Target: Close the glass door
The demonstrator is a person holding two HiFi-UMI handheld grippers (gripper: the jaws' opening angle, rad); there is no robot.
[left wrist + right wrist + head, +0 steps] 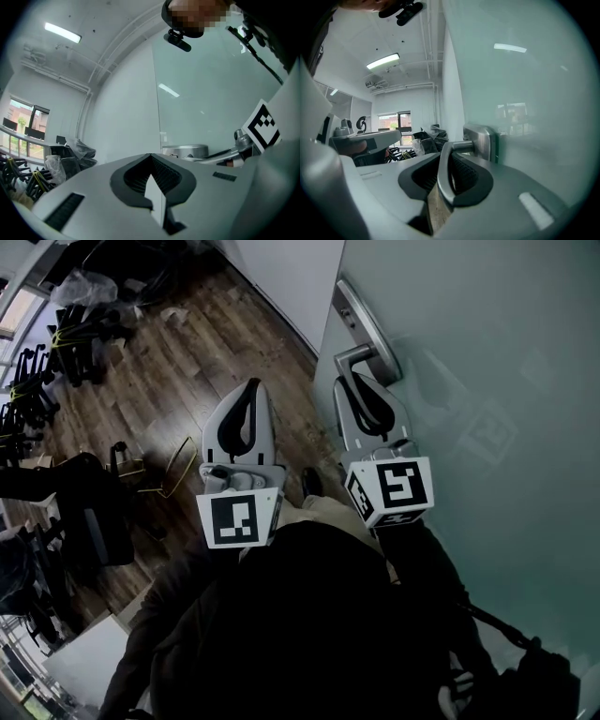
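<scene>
The frosted glass door point(487, 381) fills the right of the head view, with a metal lever handle point(364, 356) near its left edge. My right gripper point(347, 381) is shut on the handle's lever. In the right gripper view the curved lever point(442, 173) runs between the jaws of the right gripper point(447, 157), and its mounting plate point(482, 140) sits against the glass point(534, 93). My left gripper point(251, 387) hangs to the left of the door over the floor, apart from the handle. Its jaws in the left gripper view point(151, 157) are shut on nothing.
A white wall panel point(291, 277) adjoins the door's left edge. Dark wood floor point(178, 362) stretches away to the left, with several black office chairs point(56, 343) stacked along that side and a chair point(89, 512) close by. The person's dark sleeves fill the lower part of the head view.
</scene>
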